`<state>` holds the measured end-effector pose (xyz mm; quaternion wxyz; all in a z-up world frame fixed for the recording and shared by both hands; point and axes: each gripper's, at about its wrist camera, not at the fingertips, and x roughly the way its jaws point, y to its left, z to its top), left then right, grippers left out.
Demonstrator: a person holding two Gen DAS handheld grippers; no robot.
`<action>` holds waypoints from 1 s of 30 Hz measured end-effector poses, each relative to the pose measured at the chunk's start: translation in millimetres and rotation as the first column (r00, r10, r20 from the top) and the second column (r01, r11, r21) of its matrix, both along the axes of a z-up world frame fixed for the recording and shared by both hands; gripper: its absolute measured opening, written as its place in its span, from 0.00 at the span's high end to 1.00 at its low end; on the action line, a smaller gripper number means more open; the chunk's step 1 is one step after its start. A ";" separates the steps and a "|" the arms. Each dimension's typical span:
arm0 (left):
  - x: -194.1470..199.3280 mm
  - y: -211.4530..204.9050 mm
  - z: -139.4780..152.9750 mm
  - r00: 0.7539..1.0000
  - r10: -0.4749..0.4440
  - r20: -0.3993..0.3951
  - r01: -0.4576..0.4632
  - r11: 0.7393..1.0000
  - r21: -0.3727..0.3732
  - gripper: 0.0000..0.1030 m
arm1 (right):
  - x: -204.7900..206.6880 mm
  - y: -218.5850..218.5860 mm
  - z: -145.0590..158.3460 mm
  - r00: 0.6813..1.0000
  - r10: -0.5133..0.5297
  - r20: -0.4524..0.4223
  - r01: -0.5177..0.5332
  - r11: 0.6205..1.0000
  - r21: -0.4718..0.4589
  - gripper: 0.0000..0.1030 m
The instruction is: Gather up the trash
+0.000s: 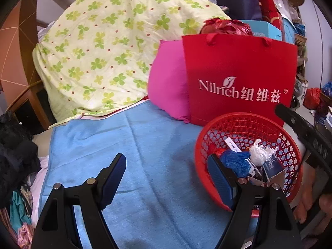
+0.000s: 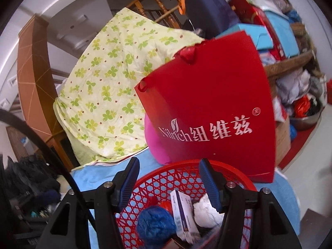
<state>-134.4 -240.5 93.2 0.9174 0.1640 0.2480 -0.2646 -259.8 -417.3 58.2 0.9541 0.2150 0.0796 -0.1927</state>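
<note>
A red plastic basket (image 1: 209,132) stands on the blue cloth (image 1: 145,145) at the right. It holds a crumpled blue bag (image 1: 235,159), a white wad (image 1: 259,152), small cartons (image 1: 271,166) and a white box (image 1: 233,145). My left gripper (image 1: 168,170) is open and empty over the cloth, its right finger at the basket's left rim. My right gripper (image 2: 169,176) is open and empty above the basket (image 2: 166,176), over the blue bag (image 2: 155,226), white box (image 2: 182,213) and white wad (image 2: 205,211).
A red Nilrich paper bag (image 1: 238,83) stands behind the basket, also in the right wrist view (image 2: 211,114), with a pink cushion (image 1: 168,78) beside it. A clover-print quilt (image 1: 103,51) is piled at the back left. Dark clothes (image 1: 14,145) lie left; clutter fills the right.
</note>
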 end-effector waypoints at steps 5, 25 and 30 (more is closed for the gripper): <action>-1.5 19.7 10.3 0.999 0.039 0.009 -0.039 0.999 -0.019 0.21 | -21.2 25.9 2.4 1.000 -0.014 -0.020 0.012 0.996 -0.085 0.37; -41.9 70.7 50.9 0.991 0.081 0.109 -0.074 0.995 -0.066 0.13 | -79.1 112.6 71.6 0.996 0.025 -0.091 -0.045 0.973 -0.228 0.30; -53.2 82.6 60.5 0.989 0.086 0.119 -0.078 0.994 -0.071 0.13 | -88.6 129.6 87.5 0.993 0.013 -0.116 -0.043 0.964 -0.264 0.30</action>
